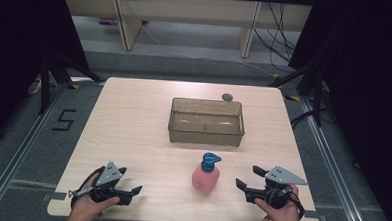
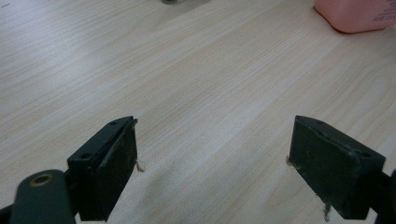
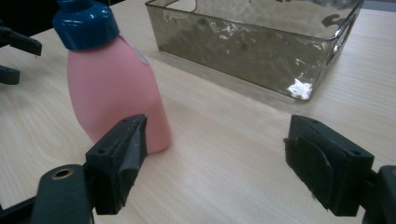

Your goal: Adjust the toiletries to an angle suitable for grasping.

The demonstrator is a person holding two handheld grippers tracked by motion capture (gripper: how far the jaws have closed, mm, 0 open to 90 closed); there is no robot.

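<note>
Pink bottle (image 1: 206, 175) with blue cap upright on the bench (image 1: 133, 133), near its front edge, between the two grippers and apart from both. Clear tray (image 1: 206, 122) further back, mid-bench. Right gripper (image 1: 248, 179) low beside the bottle, fingers (image 3: 119, 158) spread, nothing between them. Left gripper (image 1: 133, 193) resting low over bare wood, fingers spread, pinching nothing.

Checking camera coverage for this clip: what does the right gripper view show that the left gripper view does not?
Right gripper view: the clear bin, the bottle's blue cap, and the other tongs far left. Left gripper view: its own open tongs over bare wood. Both: the pink bottle and the wooden table.
</note>
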